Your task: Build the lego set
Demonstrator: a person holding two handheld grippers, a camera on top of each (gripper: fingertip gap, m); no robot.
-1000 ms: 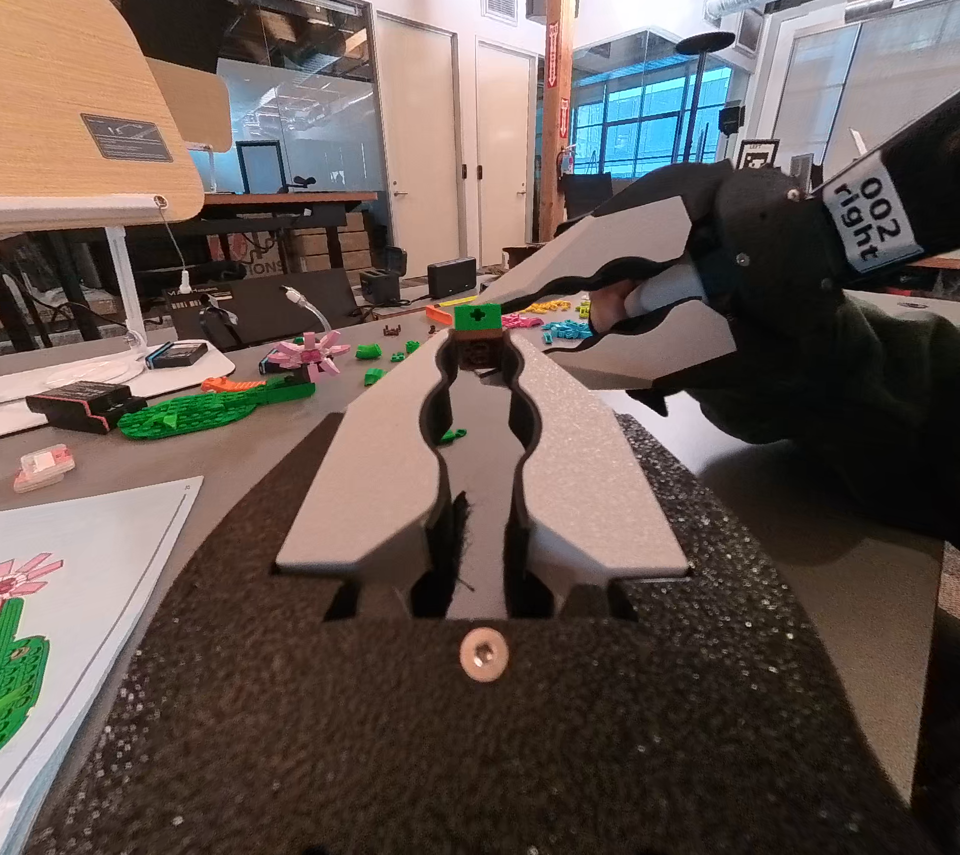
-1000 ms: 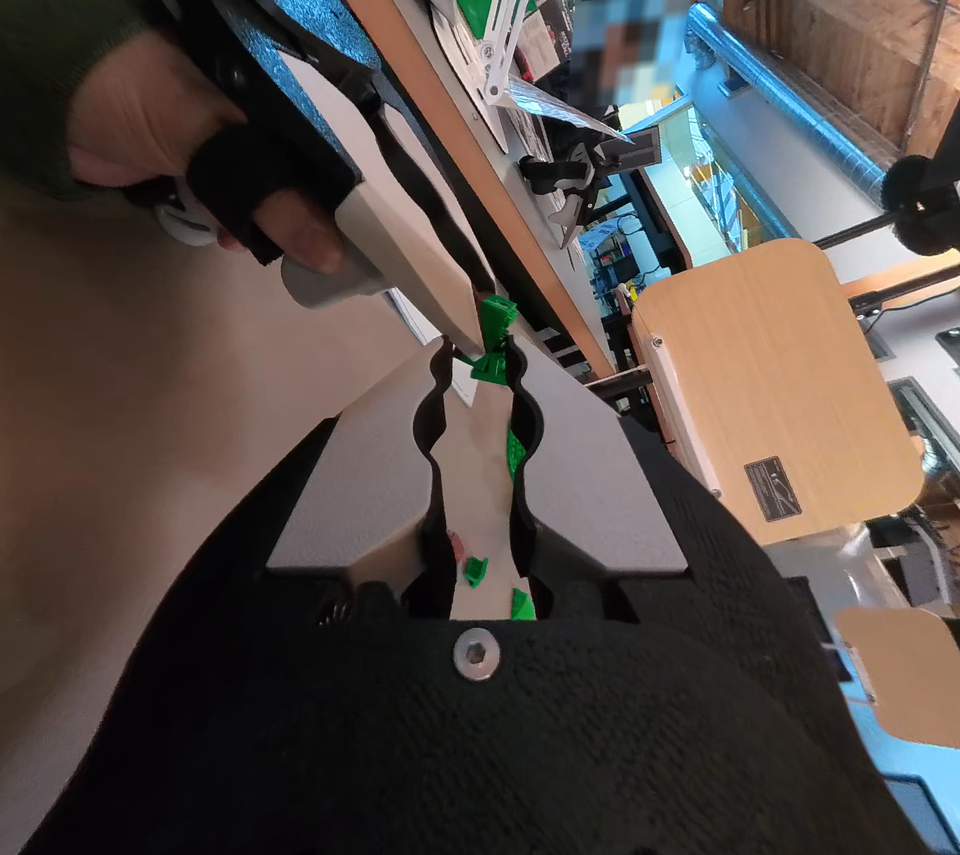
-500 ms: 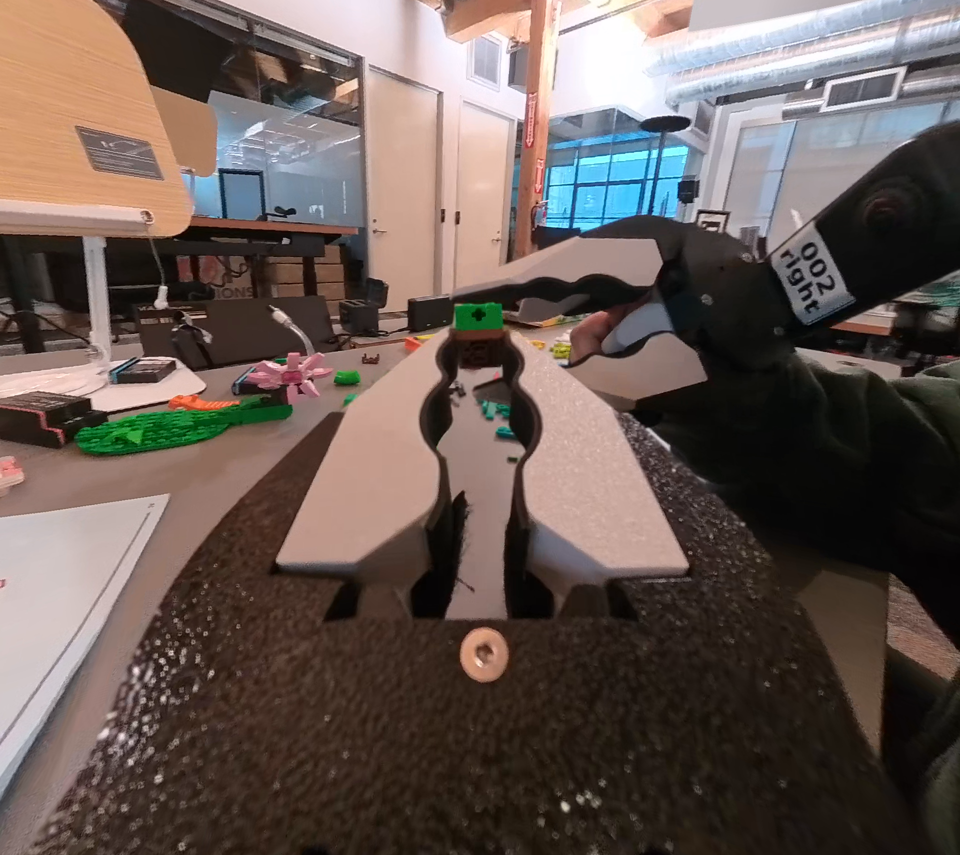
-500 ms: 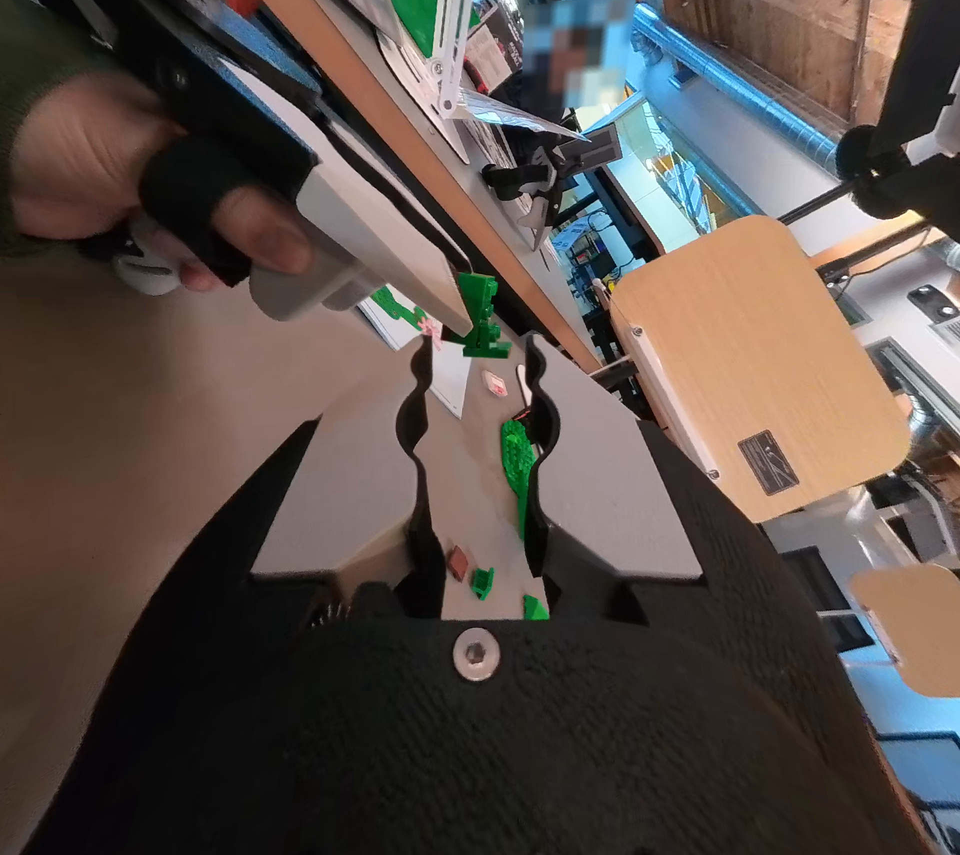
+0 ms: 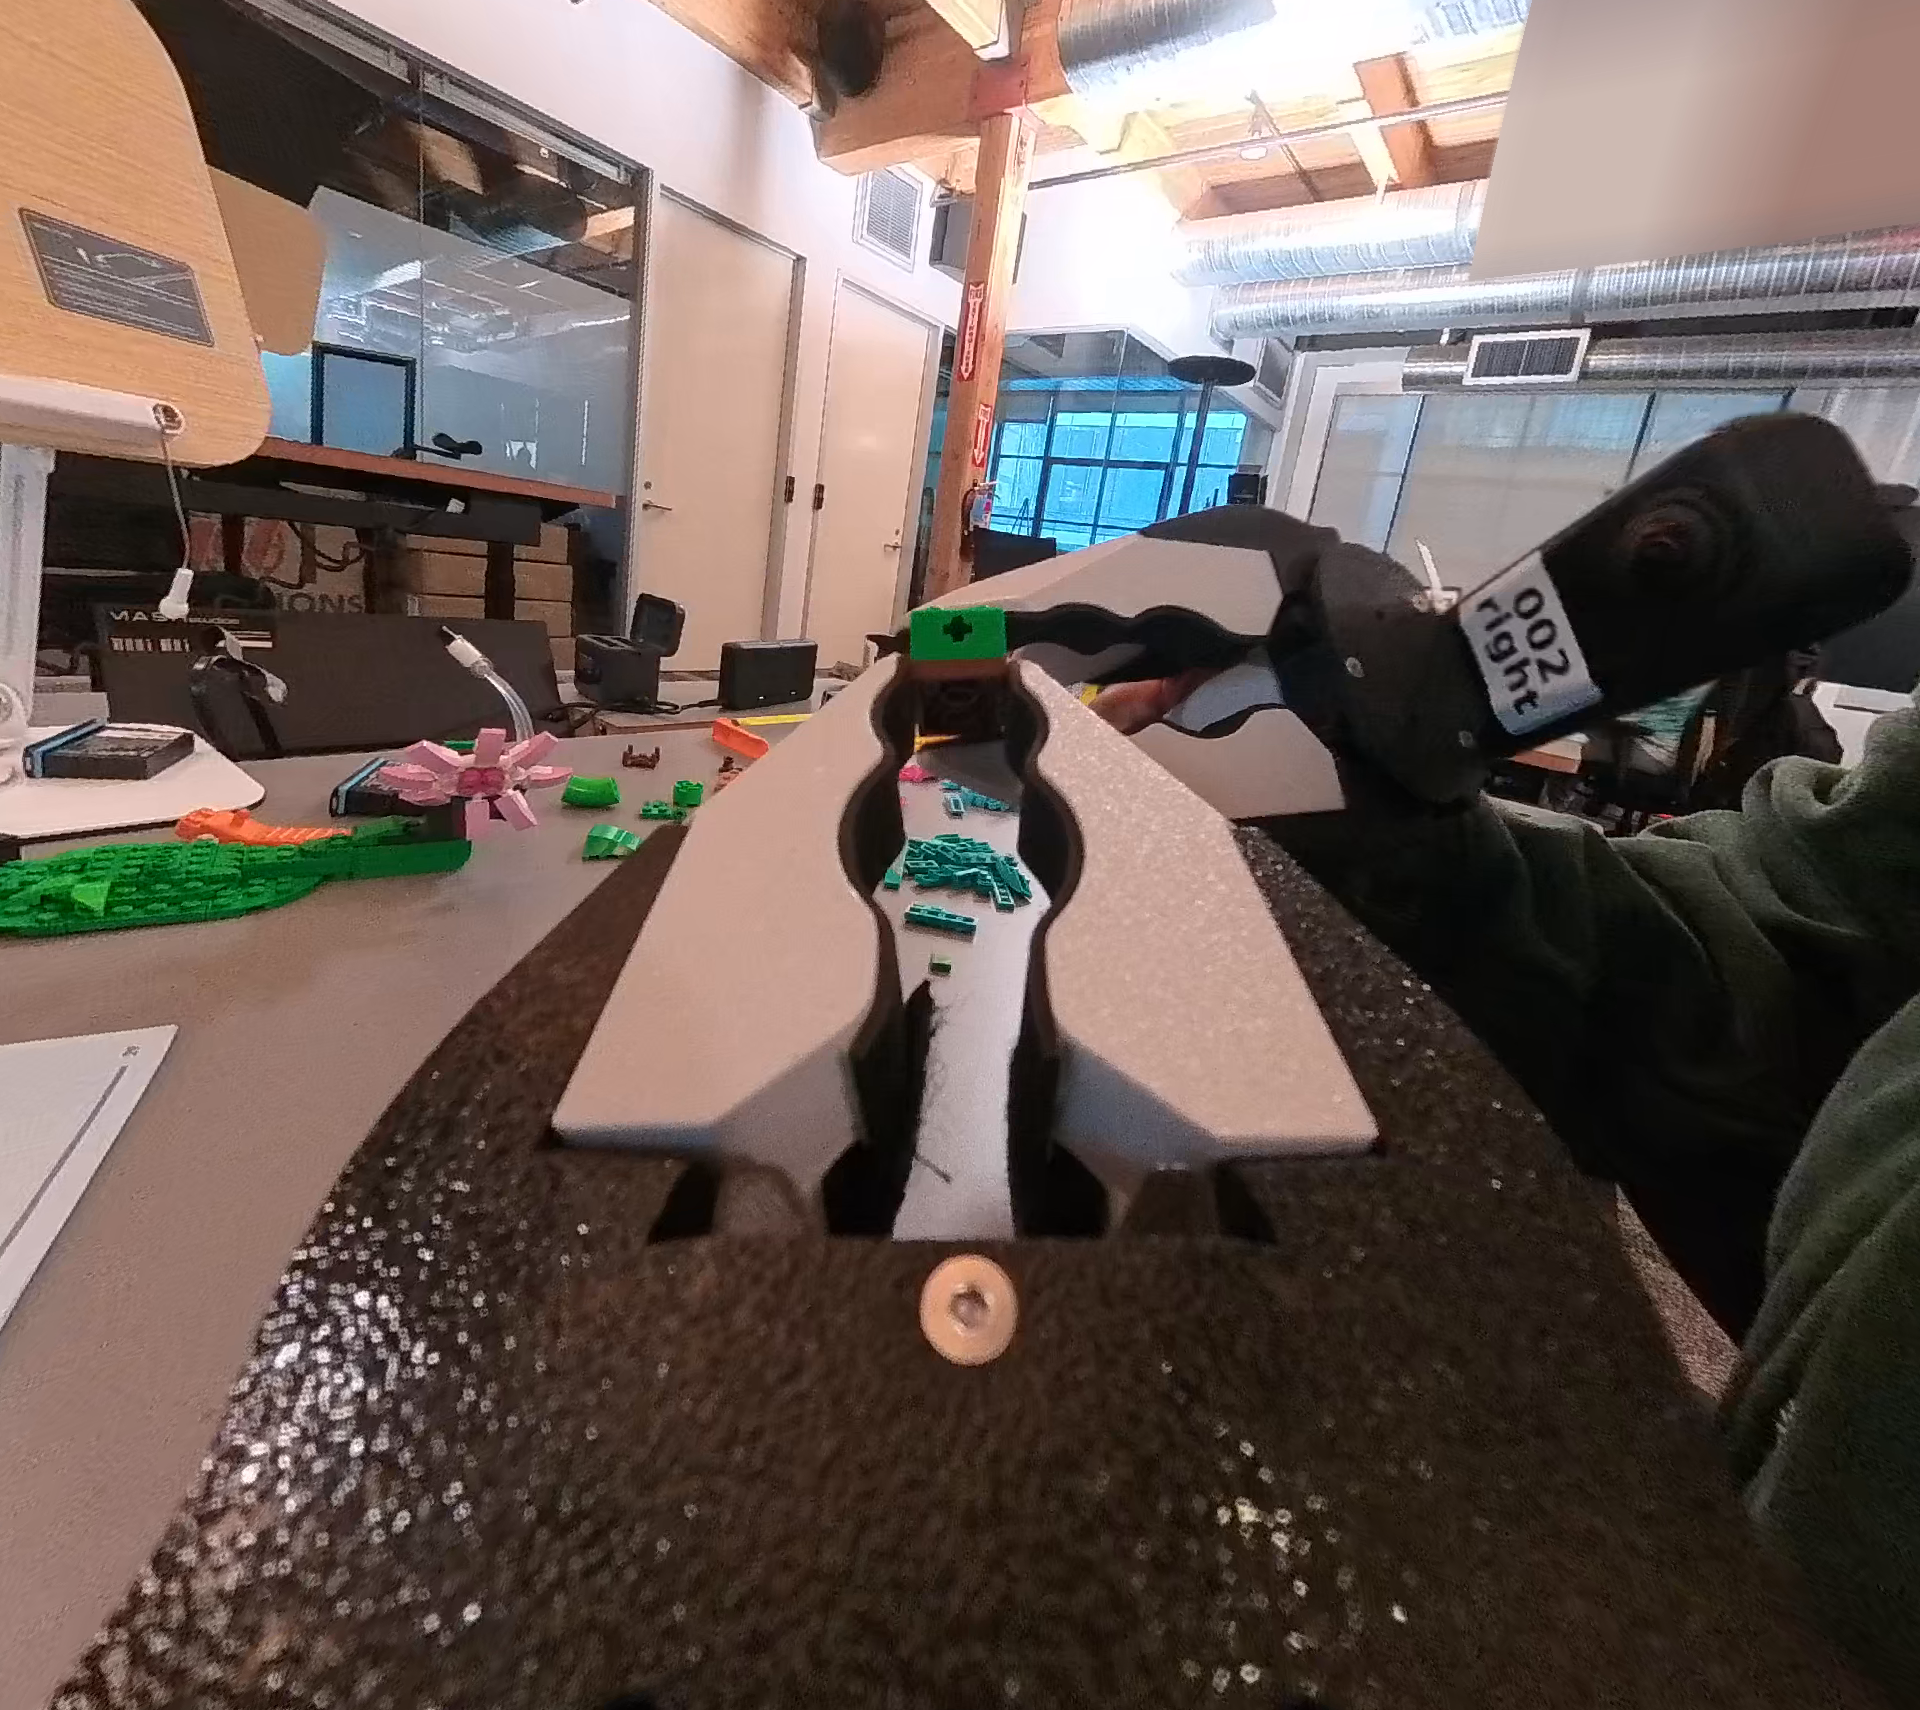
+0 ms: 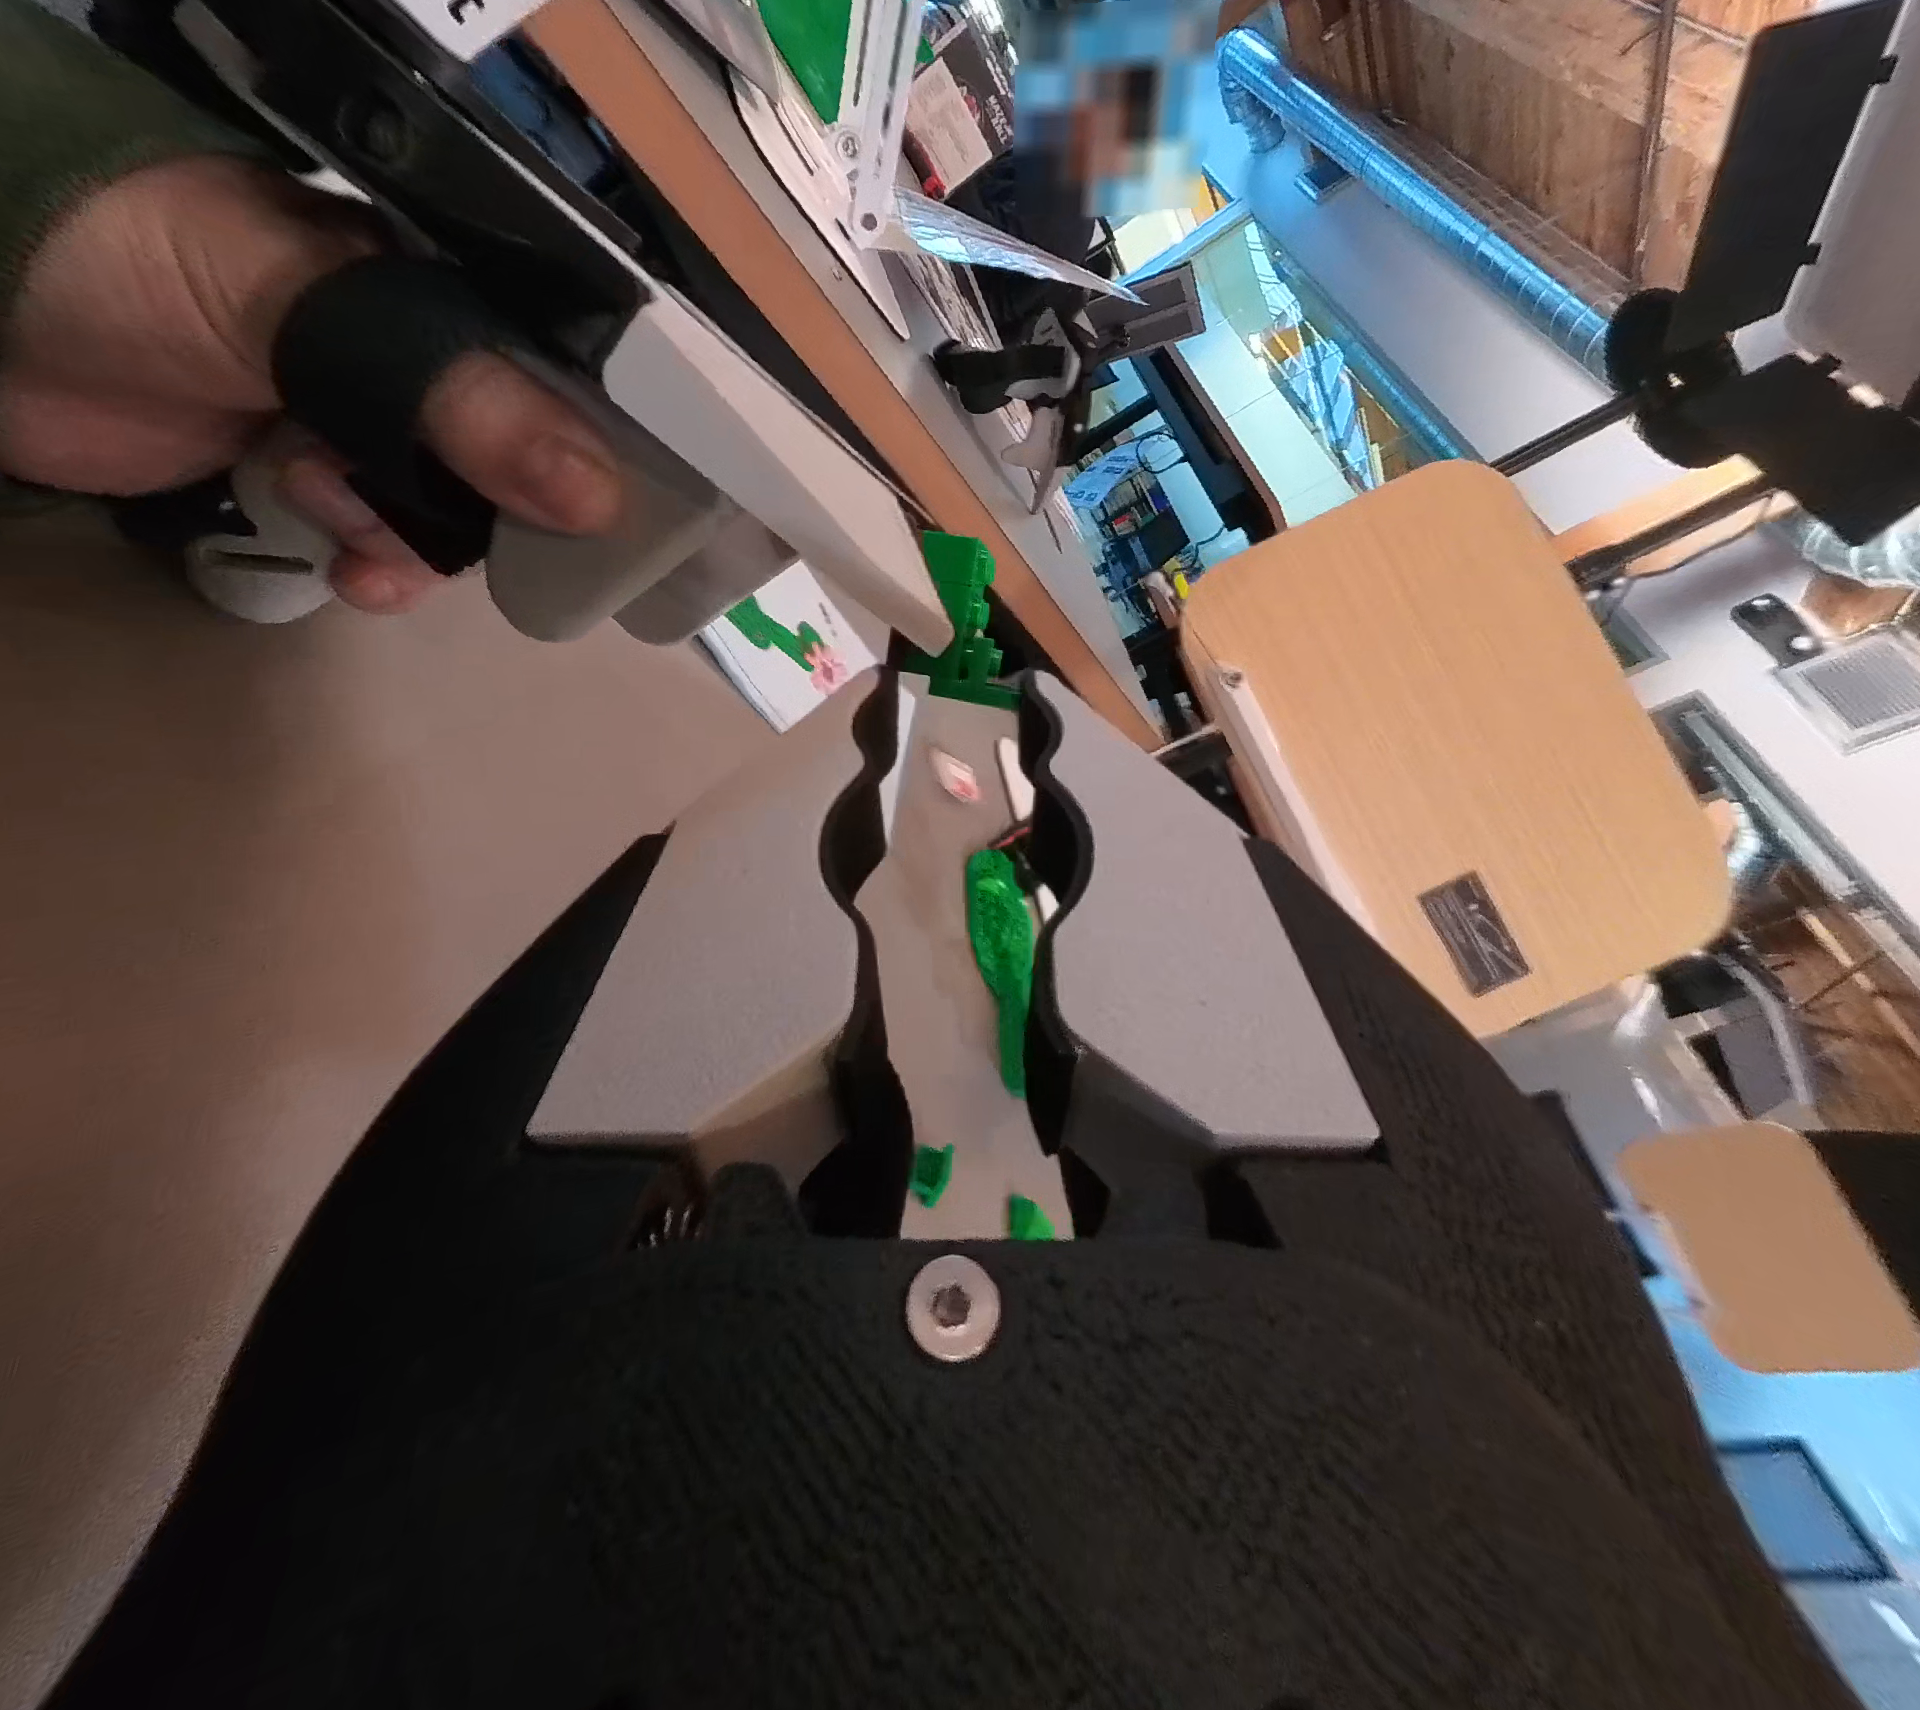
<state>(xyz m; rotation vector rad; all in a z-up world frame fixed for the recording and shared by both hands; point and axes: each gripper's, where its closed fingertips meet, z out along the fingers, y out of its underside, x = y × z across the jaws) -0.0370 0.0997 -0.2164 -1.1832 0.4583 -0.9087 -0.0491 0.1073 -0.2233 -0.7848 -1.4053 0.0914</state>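
Observation:
My left gripper [image 5: 956, 684] is shut on a small lego piece [image 5: 957, 634], a green brick on a dark brown part, held up above the table. My right gripper [image 6: 961, 689] comes in from the right of the left wrist view [image 5: 914, 694], its fingers above and below the same piece. In the right wrist view the green stepped piece [image 6: 961, 673] sits between my right fingertips, and the jaws stand narrow against it. The left gripper's finger [image 6: 790, 476] touches the piece from the upper left.
A flat green lego plate [image 5: 187, 881] with a pink flower [image 5: 478, 777] and an orange piece [image 5: 249, 824] lies on the grey table [image 5: 312, 1016] at the left. Loose green bricks [image 5: 603, 813] and a teal pile [image 5: 956, 865] lie ahead. An instruction booklet [image 5: 62, 1130] lies at the near left.
My right gripper opened half a second ago and has narrowed again onto the green piece. Both grippers have tilted up, with the piece still in the left one.

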